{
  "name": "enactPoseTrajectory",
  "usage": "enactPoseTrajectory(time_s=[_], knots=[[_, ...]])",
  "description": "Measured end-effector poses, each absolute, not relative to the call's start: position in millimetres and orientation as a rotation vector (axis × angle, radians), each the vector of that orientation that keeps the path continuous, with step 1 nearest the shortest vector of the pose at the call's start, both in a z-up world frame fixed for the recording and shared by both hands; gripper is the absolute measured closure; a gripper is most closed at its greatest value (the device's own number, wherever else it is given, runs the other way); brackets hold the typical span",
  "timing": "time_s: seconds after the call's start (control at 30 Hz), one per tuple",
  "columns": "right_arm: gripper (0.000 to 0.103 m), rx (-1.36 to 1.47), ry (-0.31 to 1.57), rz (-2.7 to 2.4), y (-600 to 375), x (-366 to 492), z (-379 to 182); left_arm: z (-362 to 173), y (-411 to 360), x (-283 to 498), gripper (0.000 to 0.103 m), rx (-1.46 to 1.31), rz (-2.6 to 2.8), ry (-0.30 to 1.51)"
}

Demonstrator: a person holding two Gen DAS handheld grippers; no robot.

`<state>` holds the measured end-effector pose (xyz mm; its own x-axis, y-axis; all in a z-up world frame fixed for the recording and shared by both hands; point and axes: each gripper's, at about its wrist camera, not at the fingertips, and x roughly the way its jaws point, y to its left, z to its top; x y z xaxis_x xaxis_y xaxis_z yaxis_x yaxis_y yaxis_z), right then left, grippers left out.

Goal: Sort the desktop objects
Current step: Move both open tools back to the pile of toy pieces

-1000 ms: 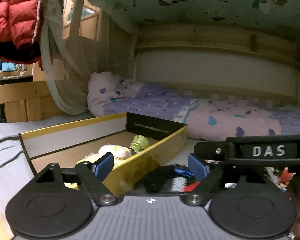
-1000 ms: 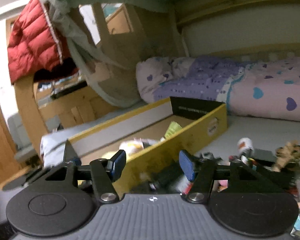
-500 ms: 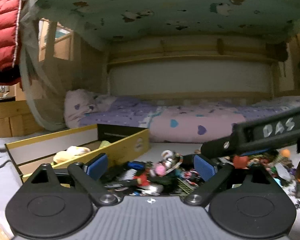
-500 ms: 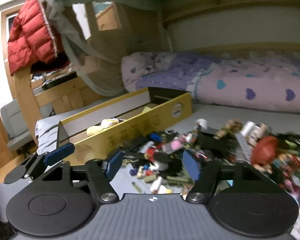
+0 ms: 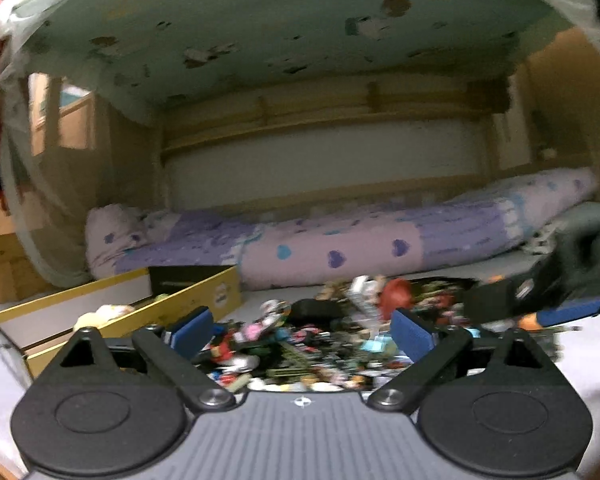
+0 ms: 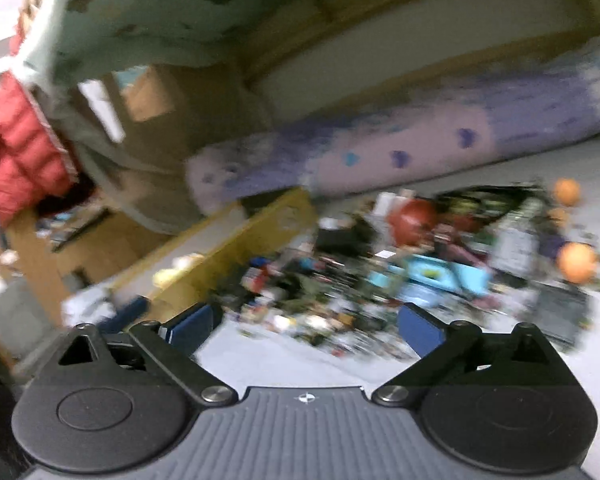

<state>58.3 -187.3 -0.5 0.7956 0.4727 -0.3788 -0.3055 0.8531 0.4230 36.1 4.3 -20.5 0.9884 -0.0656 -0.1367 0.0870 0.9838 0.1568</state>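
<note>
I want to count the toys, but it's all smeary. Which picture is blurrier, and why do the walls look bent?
Right wrist view: blurriest, the toy pile and yellow box streak sideways from motion. Left wrist view: milder blur, the pile is softened but the box reads clearly. Both views: fisheye lenses bend straight edges; dim indoor light.

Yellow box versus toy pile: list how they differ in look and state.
The yellow box is one rigid, open container, nearly empty but for a pale soft toy; the toy pile is many small, mixed-colour pieces lying loose. The box sits left; the pile spreads right of it. Both rest on the grey bed surface.
</note>
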Motion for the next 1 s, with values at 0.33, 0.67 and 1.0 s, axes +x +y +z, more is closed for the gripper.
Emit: enactPoseTrajectory(time_s=[0.33,0.67,1.0], knots=[[0.0,0.264,0.401,0.231,-192,1,-13,-18,-21,18,0.001,0.102,-0.24,0.289],[0.018,0.189,0.377,0.152,-208,8,-26,-42,-30,48,0.004,0.131,-0.168,0.341],[0.087,0.243,0.644,0.059,-226,57,-66,-85,-45,89,0.031,0.196,-0.206,0.574]])
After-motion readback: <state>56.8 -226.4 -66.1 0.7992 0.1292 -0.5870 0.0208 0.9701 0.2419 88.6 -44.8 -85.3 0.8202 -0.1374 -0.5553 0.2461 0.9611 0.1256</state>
